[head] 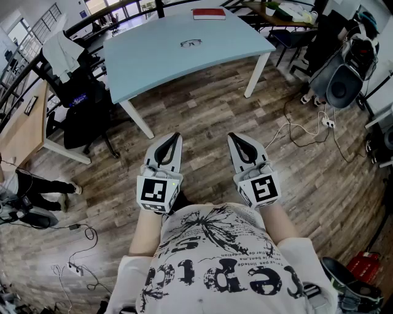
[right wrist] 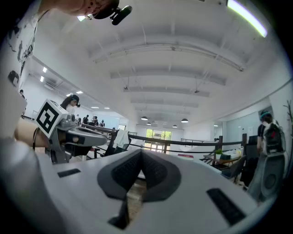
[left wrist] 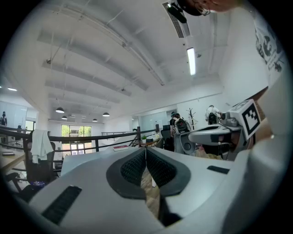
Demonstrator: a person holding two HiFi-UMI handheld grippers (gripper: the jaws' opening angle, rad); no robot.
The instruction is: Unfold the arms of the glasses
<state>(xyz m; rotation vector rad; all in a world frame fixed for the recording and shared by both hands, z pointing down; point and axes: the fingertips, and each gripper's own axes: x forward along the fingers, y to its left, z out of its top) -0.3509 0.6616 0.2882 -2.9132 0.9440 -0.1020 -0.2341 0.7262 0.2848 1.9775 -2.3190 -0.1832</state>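
**Head view.** My left gripper and right gripper, both white with black padded jaws, sit side by side low in the frame. They are close to the white printed T-shirt of the person carrying them and point level over the grey-brown wood-plank floor. Each bears its cube of square black-and-white markers at the rear.

**Jaws.** In the left gripper view I read the two ribbed black pads pressed together along one seam, with nothing between them. Only floor shows through the gap lower down. The right gripper view gives the same reading: pads meeting, nothing clamped.

**Task thing.** The dark-framed glasses lie on the pale blue counter with white legs, roughly at the middle of its top. They are well apart from both grippers, across a stretch of floor. At this size I cannot tell whether their arms are folded or spread.

**Surroundings.** A flat red book lies at the counter's far edge, apart from the glasses. A black office chair with a white garment draped over its back stands just beside the counter's left end. A white power strip with its cable lies on the floor at right.
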